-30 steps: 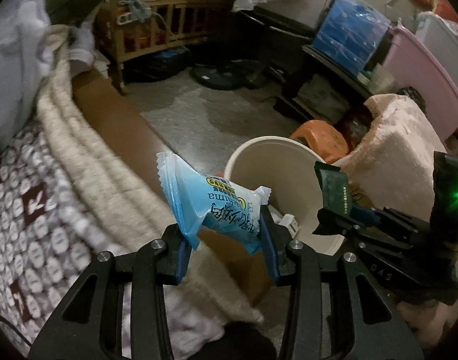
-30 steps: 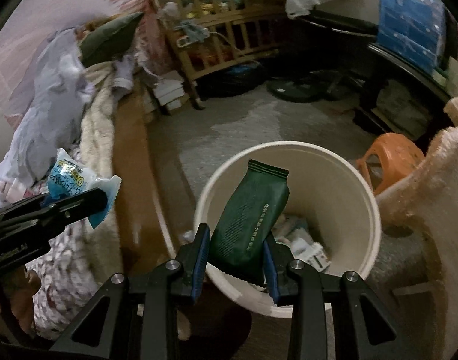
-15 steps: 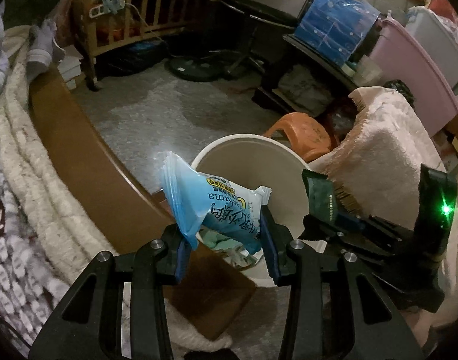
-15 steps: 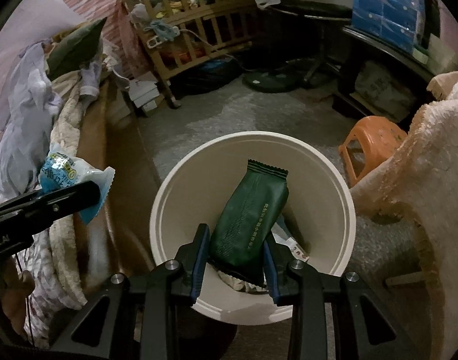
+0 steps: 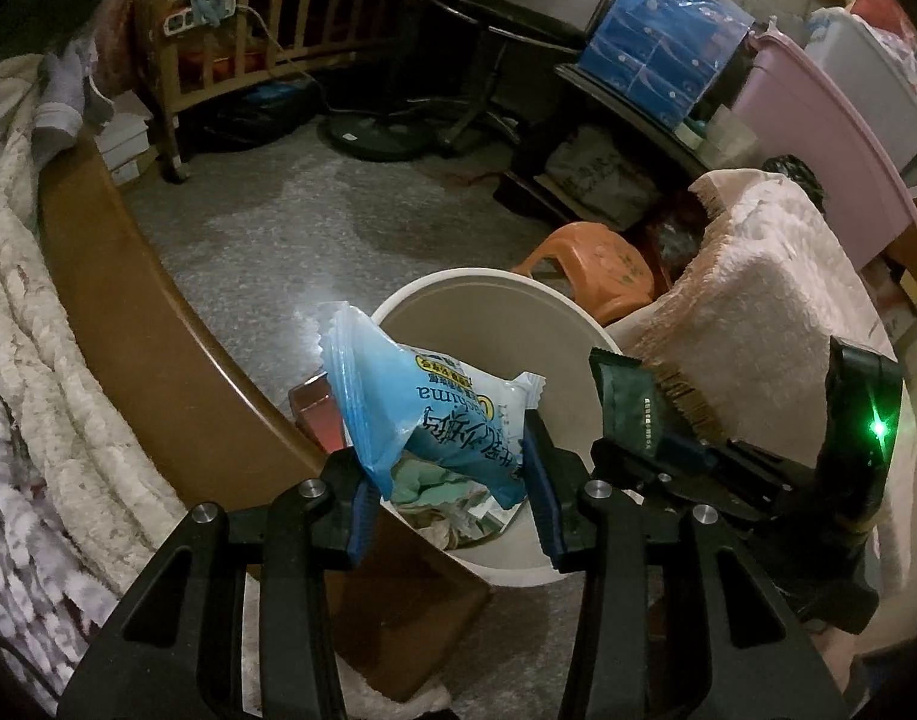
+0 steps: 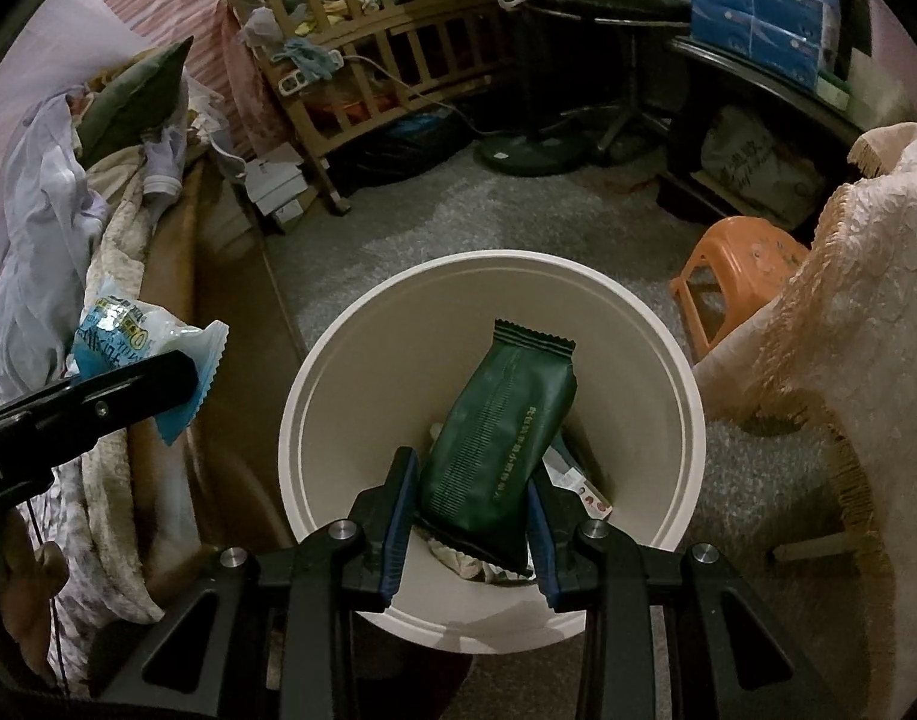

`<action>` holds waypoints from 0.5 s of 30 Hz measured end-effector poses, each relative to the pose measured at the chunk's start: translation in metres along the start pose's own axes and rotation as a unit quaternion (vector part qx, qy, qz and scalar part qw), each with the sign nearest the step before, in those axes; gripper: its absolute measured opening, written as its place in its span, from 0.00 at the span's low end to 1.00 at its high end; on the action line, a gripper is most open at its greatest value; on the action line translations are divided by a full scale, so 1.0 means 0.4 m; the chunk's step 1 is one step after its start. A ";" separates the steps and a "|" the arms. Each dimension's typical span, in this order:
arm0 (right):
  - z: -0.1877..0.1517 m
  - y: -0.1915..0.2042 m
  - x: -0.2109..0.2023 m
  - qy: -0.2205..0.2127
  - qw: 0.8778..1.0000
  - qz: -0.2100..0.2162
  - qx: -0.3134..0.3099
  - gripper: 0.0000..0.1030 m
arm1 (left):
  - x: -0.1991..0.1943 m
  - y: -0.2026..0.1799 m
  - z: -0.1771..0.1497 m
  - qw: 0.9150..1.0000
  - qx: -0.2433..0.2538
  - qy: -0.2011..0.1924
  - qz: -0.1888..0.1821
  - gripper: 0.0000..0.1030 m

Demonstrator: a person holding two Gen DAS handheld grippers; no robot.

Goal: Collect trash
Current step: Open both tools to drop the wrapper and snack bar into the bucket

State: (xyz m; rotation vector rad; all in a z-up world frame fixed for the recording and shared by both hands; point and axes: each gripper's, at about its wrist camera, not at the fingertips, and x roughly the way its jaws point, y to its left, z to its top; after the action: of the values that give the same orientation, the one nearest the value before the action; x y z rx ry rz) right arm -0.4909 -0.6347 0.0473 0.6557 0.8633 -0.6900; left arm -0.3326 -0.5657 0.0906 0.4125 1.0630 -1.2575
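My left gripper [image 5: 449,468] is shut on a light blue snack wrapper [image 5: 422,402], held over the near left rim of a white round bin [image 5: 494,306]. My right gripper [image 6: 467,498] is shut on a dark green snack wrapper [image 6: 500,420], held above the open mouth of the bin [image 6: 338,372]. The bin holds paper scraps and other trash at its bottom. The left gripper with the blue wrapper [image 6: 128,330] shows at the left of the right wrist view. The right gripper with the green wrapper [image 5: 629,402] shows at the right of the left wrist view.
A brown bed frame [image 5: 128,312] with cream blankets [image 5: 14,300] runs along the left. A towel-draped seat [image 6: 848,330] stands right of the bin, an orange stool [image 6: 740,264] behind it. A wooden crib [image 6: 398,42] and a fan base [image 6: 536,150] stand further back on the grey floor.
Both grippers have moved over the bin, holding their wrappers. The bin now sits directly under the green wrapper, and the blue wrapper has come from over the bed to the bin's rim.
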 end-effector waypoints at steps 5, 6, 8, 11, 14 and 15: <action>0.003 -0.010 0.001 -0.003 1.000 -0.004 0.012 0.32 | 0.006 -0.011 0.003 1.000 0.002 -0.003 -0.002 0.44; 0.002 -0.014 0.001 -0.003 1.000 -0.005 0.017 0.39 | 0.006 -0.009 0.002 1.000 0.001 -0.005 -0.004 0.46; 0.003 -0.022 -0.001 -0.004 1.000 0.002 0.028 0.45 | 0.003 -0.006 0.001 1.000 -0.001 -0.007 -0.009 0.53; 0.001 -0.028 -0.005 -0.004 0.999 0.004 0.032 0.45 | -0.008 -0.001 0.000 1.000 -0.003 -0.017 -0.022 0.57; 0.001 -0.028 -0.008 -0.006 0.999 0.006 0.032 0.46 | -0.016 -0.001 -0.001 0.999 -0.003 -0.020 -0.035 0.61; 0.000 -0.028 -0.010 -0.006 0.999 0.006 0.032 0.47 | -0.020 -0.001 -0.003 0.999 -0.003 -0.020 -0.037 0.62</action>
State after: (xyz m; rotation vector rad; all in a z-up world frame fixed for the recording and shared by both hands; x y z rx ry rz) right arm -0.5014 -0.6406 0.0479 0.7137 0.8275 -0.7120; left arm -0.3329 -0.5602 0.0968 0.3441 1.0553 -1.3237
